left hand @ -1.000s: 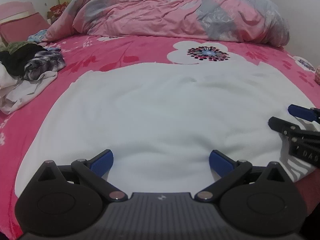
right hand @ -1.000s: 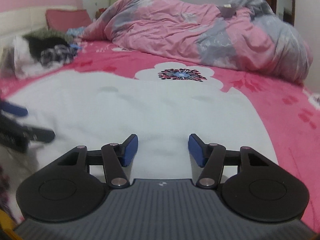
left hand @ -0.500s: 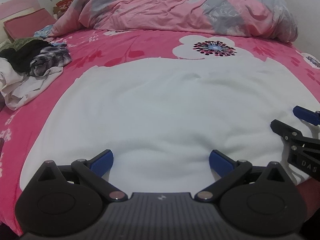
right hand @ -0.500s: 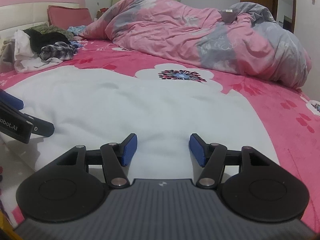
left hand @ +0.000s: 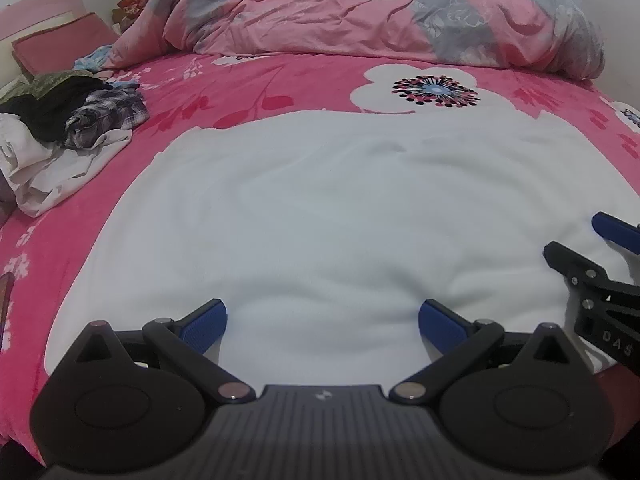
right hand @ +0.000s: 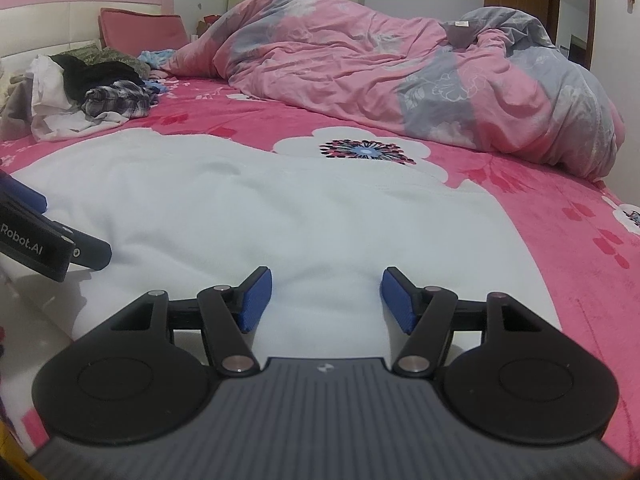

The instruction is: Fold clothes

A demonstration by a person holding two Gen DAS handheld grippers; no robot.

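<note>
At the left lies a pile of clothes (left hand: 68, 120) on the pink bed sheet (left hand: 248, 92). In the middle the white garment (left hand: 320, 216) is spread flat, and over its near edge the left gripper (left hand: 322, 320) stands wide apart, pinching nothing. The right gripper (right hand: 326, 300) is also spread over the cloth, its jaws having just been opening.

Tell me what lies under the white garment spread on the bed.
The white garment lies flat on the pink flowered bedspread, which shows around it on three sides. Part of a white printed flower sits at its far edge. Anything beneath the cloth is covered.
</note>
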